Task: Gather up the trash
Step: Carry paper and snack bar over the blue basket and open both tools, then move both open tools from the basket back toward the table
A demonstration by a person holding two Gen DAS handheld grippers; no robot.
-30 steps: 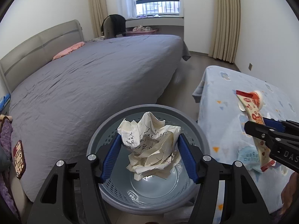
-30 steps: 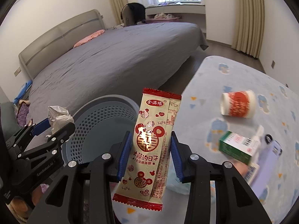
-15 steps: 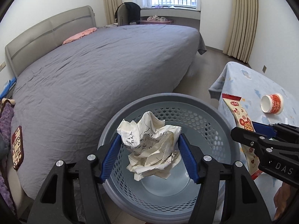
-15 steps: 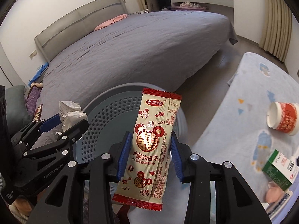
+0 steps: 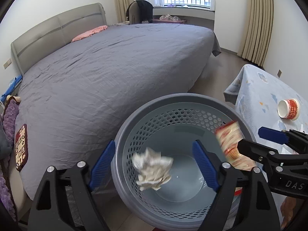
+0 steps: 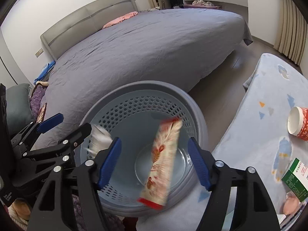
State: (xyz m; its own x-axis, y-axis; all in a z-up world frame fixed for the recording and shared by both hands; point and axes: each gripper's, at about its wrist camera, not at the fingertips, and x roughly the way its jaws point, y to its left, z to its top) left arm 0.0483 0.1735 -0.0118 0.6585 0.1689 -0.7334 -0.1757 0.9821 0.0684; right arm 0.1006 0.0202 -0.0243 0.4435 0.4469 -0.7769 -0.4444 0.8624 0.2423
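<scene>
A grey perforated trash basket (image 5: 192,100) (image 6: 119,96) stands on the floor between the bed and the table. My left gripper (image 5: 154,163) is open above it, and a crumpled white paper ball (image 5: 153,168) falls blurred between its blue pads, free of them. My right gripper (image 6: 154,160) is open over the basket, and a red and cream snack wrapper (image 6: 163,161) drops blurred between its pads. The wrapper also shows in the left wrist view (image 5: 231,146). The paper ball shows blurred in the right wrist view (image 6: 100,140).
A large bed with a grey cover (image 5: 107,71) fills the left and back. A table with a pale blue patterned cloth (image 6: 269,100) stands at the right, bearing a tipped red and white cup (image 6: 298,123) and a green box (image 6: 296,179). Wooden floor lies between bed and table.
Both grippers opened. The paper ball left the left pads and the wrapper left the right pads; both are falling into the basket. Both grippers moved further over the basket.
</scene>
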